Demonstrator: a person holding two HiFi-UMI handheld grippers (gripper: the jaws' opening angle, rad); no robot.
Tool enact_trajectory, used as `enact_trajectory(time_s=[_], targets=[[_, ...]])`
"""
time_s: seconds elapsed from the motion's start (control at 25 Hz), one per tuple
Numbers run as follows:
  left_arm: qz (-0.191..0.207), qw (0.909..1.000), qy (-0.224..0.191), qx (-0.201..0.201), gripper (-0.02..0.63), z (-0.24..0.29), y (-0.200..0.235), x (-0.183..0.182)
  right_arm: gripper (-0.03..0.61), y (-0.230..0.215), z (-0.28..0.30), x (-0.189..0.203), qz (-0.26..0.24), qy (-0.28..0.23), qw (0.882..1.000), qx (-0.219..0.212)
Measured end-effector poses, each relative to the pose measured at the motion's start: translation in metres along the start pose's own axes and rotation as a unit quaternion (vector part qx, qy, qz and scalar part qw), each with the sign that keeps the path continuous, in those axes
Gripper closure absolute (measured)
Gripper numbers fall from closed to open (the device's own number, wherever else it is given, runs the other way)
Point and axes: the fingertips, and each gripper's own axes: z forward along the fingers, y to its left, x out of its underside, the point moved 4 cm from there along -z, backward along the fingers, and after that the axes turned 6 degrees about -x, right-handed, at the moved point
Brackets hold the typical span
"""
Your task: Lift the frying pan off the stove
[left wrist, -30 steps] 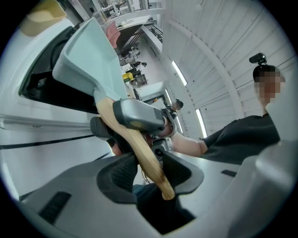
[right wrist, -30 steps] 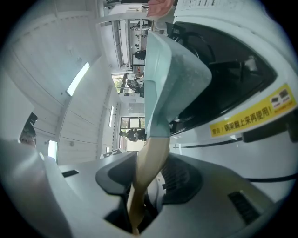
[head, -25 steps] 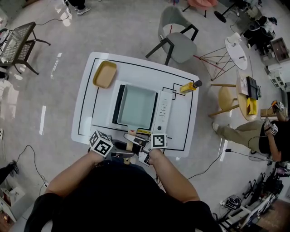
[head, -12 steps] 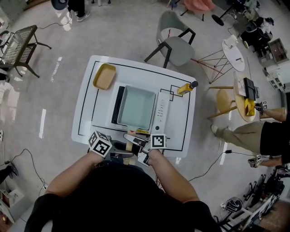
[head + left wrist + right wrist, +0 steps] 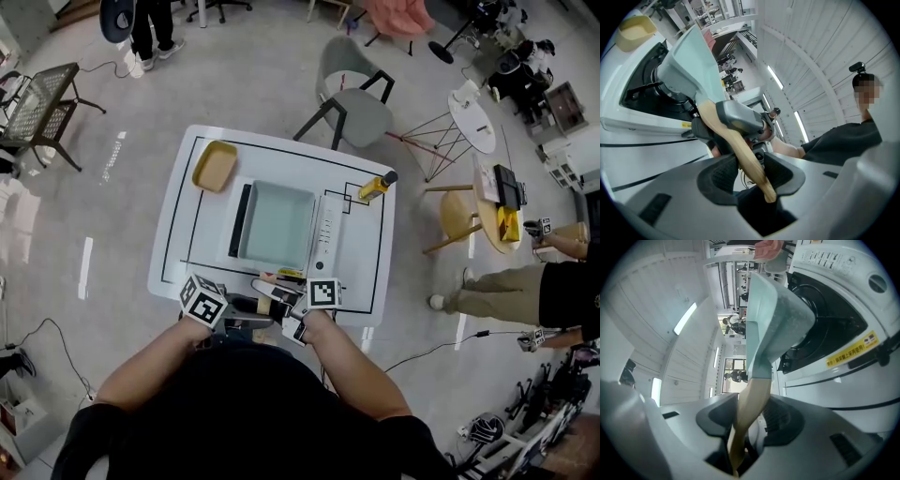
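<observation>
A square pale-green frying pan [image 5: 275, 223] hangs over the white portable stove [image 5: 325, 232] on the white table [image 5: 171, 246]. Its wooden handle [image 5: 270, 289] points toward me. My left gripper [image 5: 749, 169] is shut on the handle's [image 5: 740, 154] end. My right gripper [image 5: 749, 420] is shut on the handle [image 5: 751, 401] too, closer to the pan [image 5: 776, 319]. In the left gripper view the pan [image 5: 689, 61] is tilted, with a gap between its base and the black burner [image 5: 644, 89]. The marker cubes [image 5: 203, 300] [image 5: 323, 292] show at the table's near edge.
A yellow tray [image 5: 215, 166] lies at the table's far left corner. A yellow bottle with a black cap [image 5: 373, 186] lies at the far right. A grey chair [image 5: 361, 103] stands behind the table, and a person [image 5: 525, 286] stands on the right.
The head view has shifted, so the table looks smaller and higher. The left gripper and the pan have risen a little. Both grips on the handle hold. The person at right has stepped.
</observation>
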Motion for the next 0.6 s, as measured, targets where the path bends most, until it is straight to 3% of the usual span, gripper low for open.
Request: enact_trajectory(time_s=[0.6], targets=[[0.024, 0.9994, -0.025, 0.002, 0.439, -0.009, -0.035, -0.001, 0.414, 0.036, 0.000, 0.010, -0.034, 0.008, 0.999, -0.007]])
